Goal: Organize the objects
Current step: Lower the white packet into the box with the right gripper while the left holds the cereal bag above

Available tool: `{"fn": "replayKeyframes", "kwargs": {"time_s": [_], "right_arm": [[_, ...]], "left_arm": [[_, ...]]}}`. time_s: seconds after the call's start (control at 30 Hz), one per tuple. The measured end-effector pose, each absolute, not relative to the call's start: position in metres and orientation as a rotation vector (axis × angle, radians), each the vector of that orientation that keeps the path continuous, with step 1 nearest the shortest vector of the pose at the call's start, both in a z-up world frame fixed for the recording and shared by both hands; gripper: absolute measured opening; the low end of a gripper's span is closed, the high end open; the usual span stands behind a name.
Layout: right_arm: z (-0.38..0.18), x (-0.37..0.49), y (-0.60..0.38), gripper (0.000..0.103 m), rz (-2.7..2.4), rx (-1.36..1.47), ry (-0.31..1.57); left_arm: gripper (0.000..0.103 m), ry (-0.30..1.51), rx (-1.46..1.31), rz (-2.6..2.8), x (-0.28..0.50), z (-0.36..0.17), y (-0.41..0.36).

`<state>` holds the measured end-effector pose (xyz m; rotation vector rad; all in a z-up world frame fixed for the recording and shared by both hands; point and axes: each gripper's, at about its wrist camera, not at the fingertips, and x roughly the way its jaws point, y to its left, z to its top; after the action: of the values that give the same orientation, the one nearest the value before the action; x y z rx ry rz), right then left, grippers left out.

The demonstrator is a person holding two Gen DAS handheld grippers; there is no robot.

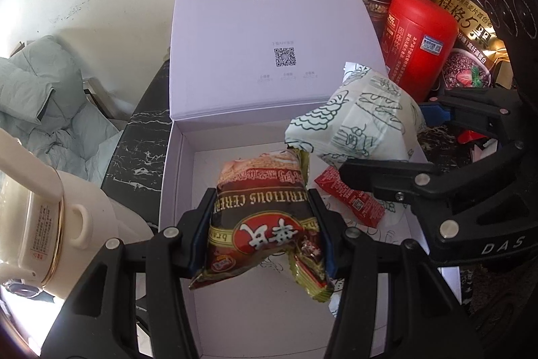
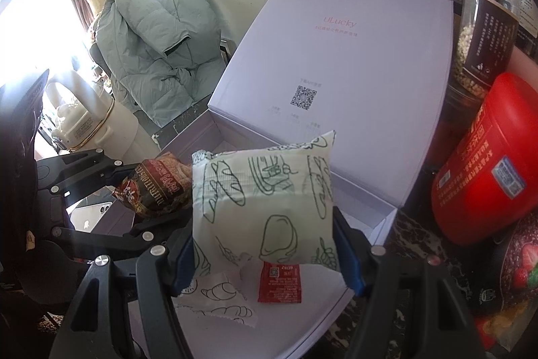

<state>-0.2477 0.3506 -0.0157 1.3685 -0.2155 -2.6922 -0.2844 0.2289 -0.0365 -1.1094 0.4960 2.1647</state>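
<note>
"uLucky" (box lid (image 1: 269,22))

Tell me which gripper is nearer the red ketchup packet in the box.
Right. The right gripper hangs just above the ketchup packet; the left gripper sits beside it, farther over.

The open white gift box (image 1: 175,177) offers bare floor along its left and near side. Its right part is taken by a red ketchup sachet (image 2: 279,282) and a flat printed bread wrapper (image 2: 218,296). The raised lid (image 1: 265,32) walls off the far side. To the right the way is crowded — a red canister (image 1: 418,42), a clear jar (image 2: 484,39) and a cereal bag (image 1: 470,32) stand close beside the box. To the left, a cream kettle (image 1: 67,224) sits near the wall.
</note>
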Motion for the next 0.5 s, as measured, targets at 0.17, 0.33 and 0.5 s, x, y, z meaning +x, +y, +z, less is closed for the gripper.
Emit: {"fn": "replayKeyframes", "kwargs": {"time_s": [0.17,0.33,0.5], "right_arm": [[-0.024,-0.252,0.352,0.07,-2.675,1.399,-0.229],[-0.032,-0.256,0.352,0.07,-2.653,1.426,-0.25],[-0.037,-0.258,0.351,0.07,-2.635,1.437,-0.259]], "left_arm": [[0.05,0.496,-1.14,2.144,-0.288,-0.044,0.231],[0.05,0.492,-1.166,2.133,-0.292,-0.051,0.231],[0.051,0.496,-1.181,2.13,-0.295,-0.057,0.232]]}}
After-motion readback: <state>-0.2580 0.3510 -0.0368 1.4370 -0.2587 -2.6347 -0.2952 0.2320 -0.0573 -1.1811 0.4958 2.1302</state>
